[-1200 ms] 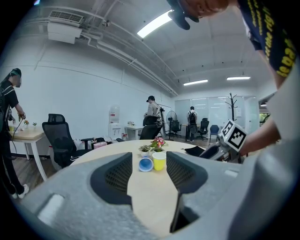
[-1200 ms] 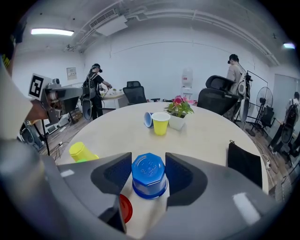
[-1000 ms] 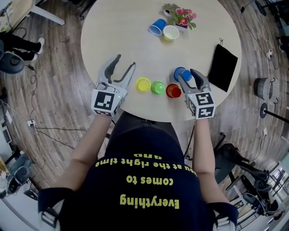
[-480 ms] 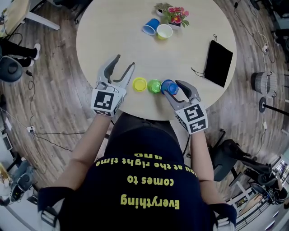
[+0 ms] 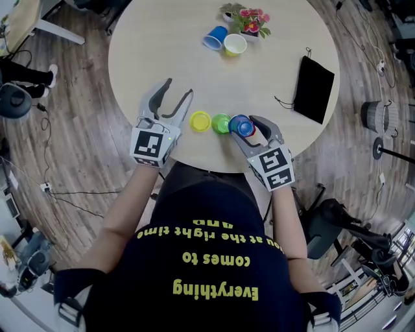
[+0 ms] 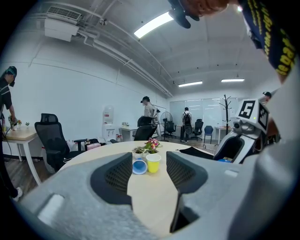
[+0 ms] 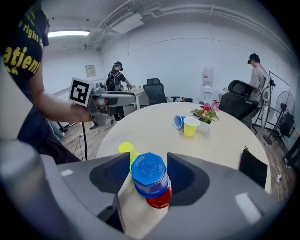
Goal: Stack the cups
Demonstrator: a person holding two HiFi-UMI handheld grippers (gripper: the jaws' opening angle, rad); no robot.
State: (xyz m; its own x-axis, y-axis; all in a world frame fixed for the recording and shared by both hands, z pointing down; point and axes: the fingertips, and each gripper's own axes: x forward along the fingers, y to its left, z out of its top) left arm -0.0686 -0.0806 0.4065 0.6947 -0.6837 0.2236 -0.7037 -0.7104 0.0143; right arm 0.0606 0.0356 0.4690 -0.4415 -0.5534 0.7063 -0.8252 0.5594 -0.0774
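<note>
An upturned blue cup [image 7: 150, 172] sits stacked over a red cup [image 7: 160, 200], near the table's front edge. My right gripper [image 7: 149, 174] straddles the blue cup [image 5: 242, 123]; its jaws have just been opening, and slim gaps show beside the cup. In the head view the right gripper [image 5: 246, 128] hides the red cup. A green cup [image 5: 221, 123] and a yellow cup [image 5: 200, 120] stand just left of the stack. My left gripper [image 5: 180, 88] hovers open and empty left of the yellow cup. A second blue cup [image 5: 215, 37] lies on its side beside a pale yellow cup [image 5: 235, 45] at the far edge.
The round table [image 5: 162, 52] carries a small flower pot [image 5: 248, 19] behind the far cups and a black pouch [image 5: 314, 81] at the right. Office chairs, desks and people stand around the room in the gripper views.
My right gripper carried the blue cup leftward and it now sits over the red cup, next to the green one. The left gripper has stayed put.
</note>
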